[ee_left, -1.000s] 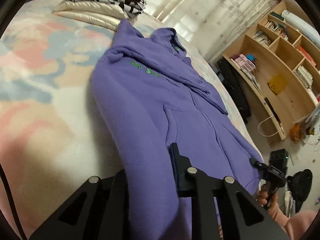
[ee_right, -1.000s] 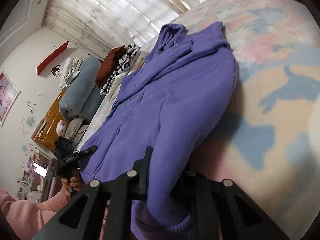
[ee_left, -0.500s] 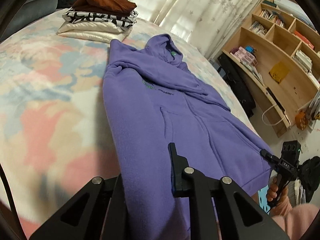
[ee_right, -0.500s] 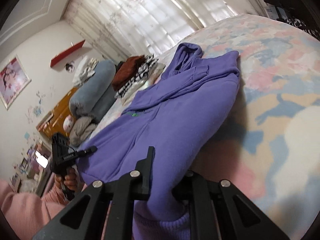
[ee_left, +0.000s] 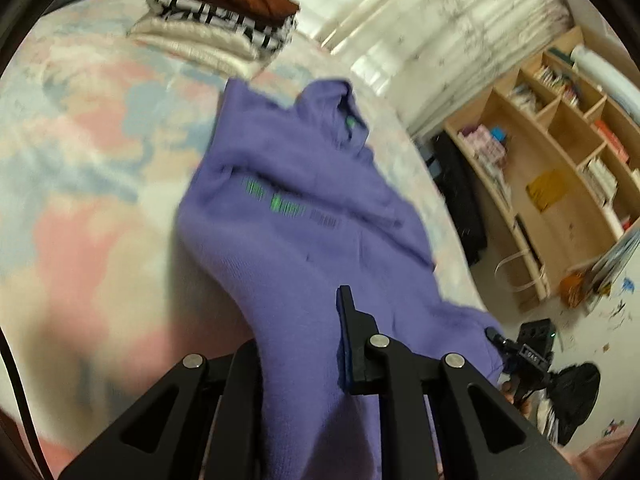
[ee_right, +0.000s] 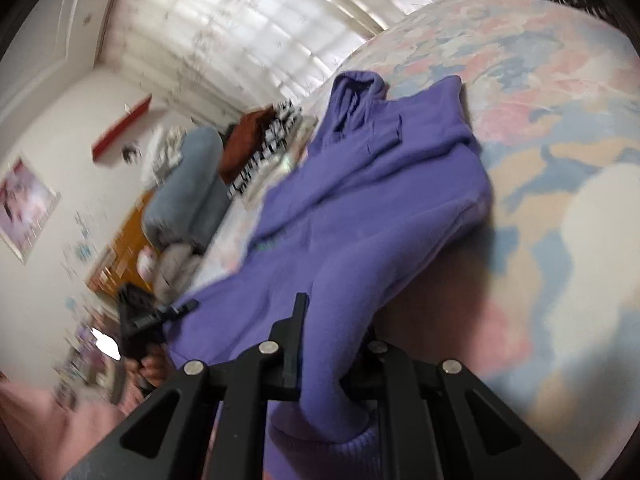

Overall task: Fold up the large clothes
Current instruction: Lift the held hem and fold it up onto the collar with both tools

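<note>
Both tools have risen, left tool [ee_left: 300, 344] and right tool [ee_right: 332, 344] each pinching the purple hoodie's [ee_left: 288, 232] sagging hem.

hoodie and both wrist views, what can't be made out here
- Hoodie chest print: left wrist view, motion blur smears the green letters, unreadable.
- Left gripper near finger: left wrist view, hoodie fabric covers its tip.
- Right gripper far finger: right wrist view, draped hem hides it.
- Shelf contents: left wrist view, too small and blurred.
- Folded pile: right wrist view, blurred, count unclear.
</note>
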Action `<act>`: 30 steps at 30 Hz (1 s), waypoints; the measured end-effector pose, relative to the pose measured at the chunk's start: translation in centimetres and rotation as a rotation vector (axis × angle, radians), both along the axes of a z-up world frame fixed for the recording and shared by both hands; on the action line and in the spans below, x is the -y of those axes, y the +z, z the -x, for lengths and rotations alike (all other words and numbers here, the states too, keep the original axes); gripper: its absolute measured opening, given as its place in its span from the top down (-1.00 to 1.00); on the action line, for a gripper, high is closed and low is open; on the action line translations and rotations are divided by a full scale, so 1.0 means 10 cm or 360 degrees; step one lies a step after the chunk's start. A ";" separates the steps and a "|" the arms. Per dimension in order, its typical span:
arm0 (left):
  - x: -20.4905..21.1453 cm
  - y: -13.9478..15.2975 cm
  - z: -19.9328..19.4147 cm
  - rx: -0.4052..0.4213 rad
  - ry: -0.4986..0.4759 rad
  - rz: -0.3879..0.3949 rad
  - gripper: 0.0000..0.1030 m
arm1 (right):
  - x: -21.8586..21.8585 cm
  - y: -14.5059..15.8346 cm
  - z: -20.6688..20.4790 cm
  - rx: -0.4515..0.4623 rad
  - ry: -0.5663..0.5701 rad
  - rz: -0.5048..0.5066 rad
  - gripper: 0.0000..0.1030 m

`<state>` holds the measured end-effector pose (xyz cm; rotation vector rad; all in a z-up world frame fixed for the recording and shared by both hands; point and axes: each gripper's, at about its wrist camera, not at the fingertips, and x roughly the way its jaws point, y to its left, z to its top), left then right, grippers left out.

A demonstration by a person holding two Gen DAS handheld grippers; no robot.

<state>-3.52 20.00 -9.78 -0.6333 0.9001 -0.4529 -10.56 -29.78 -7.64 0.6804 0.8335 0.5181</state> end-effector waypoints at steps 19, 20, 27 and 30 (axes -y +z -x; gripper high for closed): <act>-0.40 0.00 -2.45 -0.0108 0.0559 0.0366 -0.77 | 0.68 0.24 -2.30 -0.0036 -0.0565 -0.0222 -0.68; -0.41 -0.01 -2.50 -0.0112 0.0566 0.0329 -0.77 | 0.69 0.19 -2.32 -0.0054 -0.0562 -0.0187 -0.68; -0.14 -0.30 -2.96 -0.0205 0.0410 -0.0341 -0.75 | 0.49 -0.26 -2.64 -0.0188 -0.0429 0.0154 -0.68; 0.07 -0.43 -3.13 -0.0180 0.0282 -0.0606 -0.49 | 0.41 -0.34 -2.78 -0.0202 -0.0375 0.0277 -0.68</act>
